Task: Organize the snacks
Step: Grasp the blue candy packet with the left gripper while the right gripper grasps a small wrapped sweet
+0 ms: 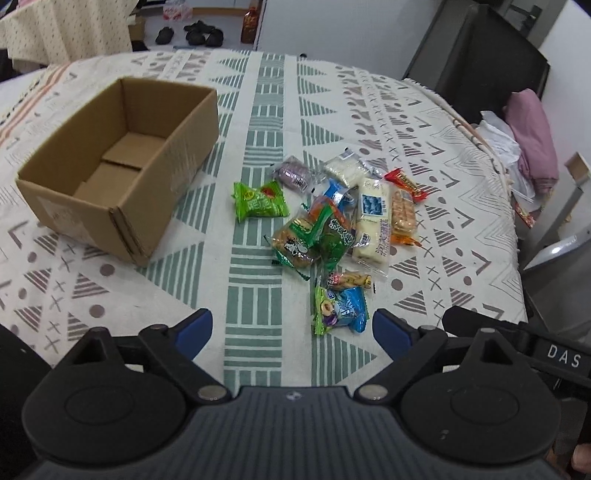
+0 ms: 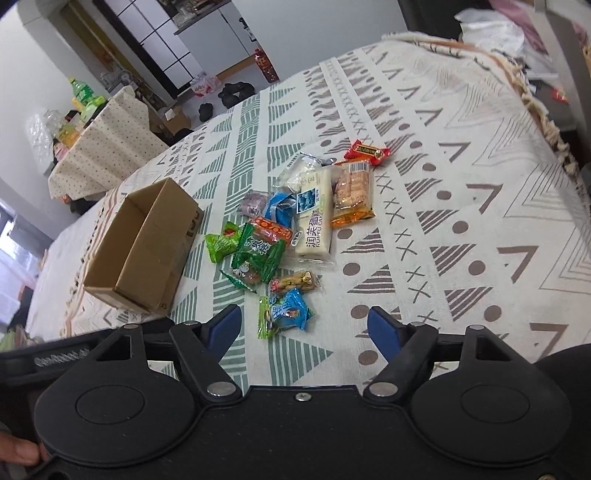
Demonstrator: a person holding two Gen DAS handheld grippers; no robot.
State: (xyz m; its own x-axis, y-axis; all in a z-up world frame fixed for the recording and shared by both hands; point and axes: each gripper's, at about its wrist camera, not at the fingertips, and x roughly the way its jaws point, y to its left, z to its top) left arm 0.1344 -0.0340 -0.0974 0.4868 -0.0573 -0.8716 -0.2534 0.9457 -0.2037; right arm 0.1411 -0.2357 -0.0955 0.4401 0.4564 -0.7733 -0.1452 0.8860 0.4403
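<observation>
Both claws hang spread and empty over the patterned desk (image 1: 258,92). The snack packets (image 1: 332,221) lie heaped at the left claw's (image 1: 291,332) twelve o'clock, the empty cardboard box (image 1: 122,166) at ten, likely their destination. The blue packet (image 2: 290,314) lies nearest the right claw (image 2: 304,328).

Home (patterned tablecloth (image 1: 266,92), shoes (image 1: 199,35))

Snack pile (image 2: 295,229) beside cardboard box (image 2: 144,251); right gripper (image 2: 304,328) jaws apart.
</observation>
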